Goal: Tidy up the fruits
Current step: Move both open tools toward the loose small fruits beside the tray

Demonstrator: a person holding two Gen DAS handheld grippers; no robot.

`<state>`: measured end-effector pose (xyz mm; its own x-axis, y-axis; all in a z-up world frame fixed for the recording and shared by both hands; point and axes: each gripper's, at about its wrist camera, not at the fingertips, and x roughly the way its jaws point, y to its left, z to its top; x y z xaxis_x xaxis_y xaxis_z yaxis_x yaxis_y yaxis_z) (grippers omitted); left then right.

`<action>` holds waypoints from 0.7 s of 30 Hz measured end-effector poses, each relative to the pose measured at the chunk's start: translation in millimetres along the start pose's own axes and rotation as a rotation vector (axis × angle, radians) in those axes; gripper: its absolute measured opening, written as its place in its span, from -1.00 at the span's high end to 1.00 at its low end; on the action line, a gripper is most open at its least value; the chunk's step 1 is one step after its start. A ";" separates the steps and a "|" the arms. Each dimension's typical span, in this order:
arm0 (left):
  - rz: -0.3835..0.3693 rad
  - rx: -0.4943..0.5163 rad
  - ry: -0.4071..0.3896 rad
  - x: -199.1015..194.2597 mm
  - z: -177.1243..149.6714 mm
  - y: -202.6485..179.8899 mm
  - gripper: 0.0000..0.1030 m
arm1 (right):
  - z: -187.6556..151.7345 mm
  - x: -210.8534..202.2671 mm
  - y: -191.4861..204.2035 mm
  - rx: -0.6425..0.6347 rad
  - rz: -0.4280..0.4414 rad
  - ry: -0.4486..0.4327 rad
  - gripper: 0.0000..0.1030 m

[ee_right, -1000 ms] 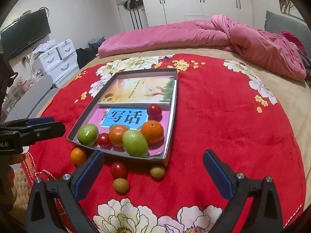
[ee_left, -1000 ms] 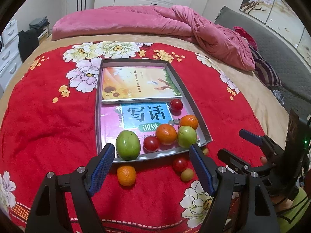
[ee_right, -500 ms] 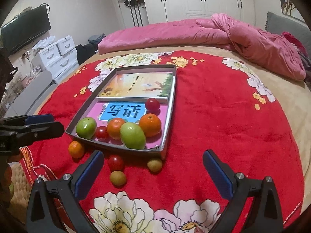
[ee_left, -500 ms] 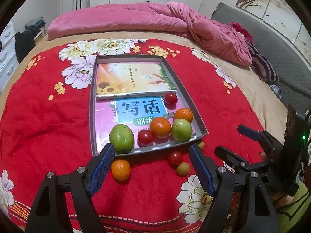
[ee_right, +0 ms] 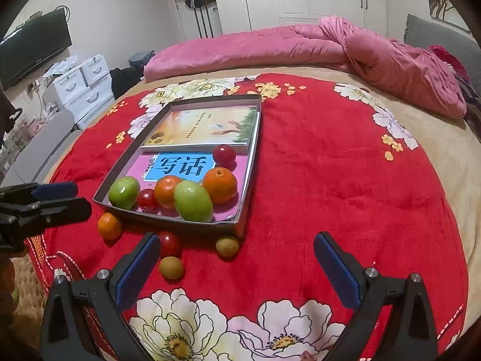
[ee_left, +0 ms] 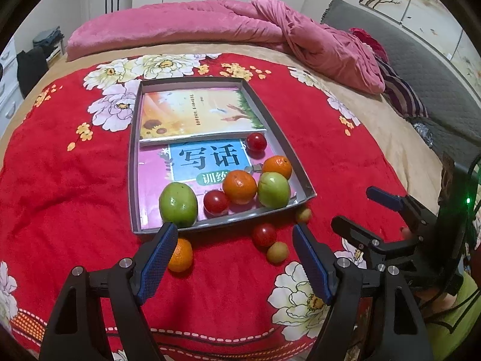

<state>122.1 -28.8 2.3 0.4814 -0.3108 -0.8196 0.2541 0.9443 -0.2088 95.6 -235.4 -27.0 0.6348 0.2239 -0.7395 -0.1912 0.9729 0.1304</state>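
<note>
A grey tray (ee_left: pixel 296 162) (ee_right: pixel 254 150) lies on the red flowered blanket, with two books in it. Several fruits crowd its near end, among them a green fruit (ee_left: pixel 178 204) (ee_right: pixel 124 192), an orange (ee_left: pixel 240 187) (ee_right: pixel 220 185) and a red tomato (ee_left: pixel 256 142) (ee_right: pixel 224 155). In front of the tray lie a loose orange (ee_left: pixel 179 255) (ee_right: pixel 109 225), a tomato (ee_left: pixel 264 234) (ee_right: pixel 170 243) and two small yellow-green fruits (ee_left: pixel 278 251) (ee_right: pixel 227 245). My left gripper (ee_left: pixel 234 231) (ee_right: pixel 80 198) hangs open and empty above the loose fruits. My right gripper (ee_right: pixel 237 238) (ee_left: pixel 354 207) is open and empty too.
A crumpled pink duvet (ee_left: pixel 240 27) lies across the far side of the bed. A grey headboard (ee_left: pixel 421 69) runs along the right. White drawers (ee_right: pixel 81 87) and a television (ee_right: pixel 33 45) stand to the left, off the bed. Bare blanket stretches right of the tray.
The fruits and tray have not moved. Both grippers stay open and almost still; the views have only drifted slightly.
</note>
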 end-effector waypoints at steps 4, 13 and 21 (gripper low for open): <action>-0.003 0.011 0.008 2.1 -2.5 -2.7 -0.55 | 0.8 0.2 -4.2 0.034 0.013 0.007 -0.99; -0.011 0.018 0.045 15.8 -12.1 -5.2 -0.55 | -2.6 7.1 -3.9 0.016 -0.001 0.046 -0.99; -0.028 0.031 0.082 27.4 -19.2 -9.0 -0.55 | -6.3 14.0 -4.9 0.008 -0.005 0.080 -0.99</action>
<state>116.9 -43.7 -28.5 0.4038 -0.3256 -0.8549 0.2925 0.9314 -0.2166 100.7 -237.5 -42.1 0.5742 0.2140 -0.7903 -0.1819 0.9745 0.1317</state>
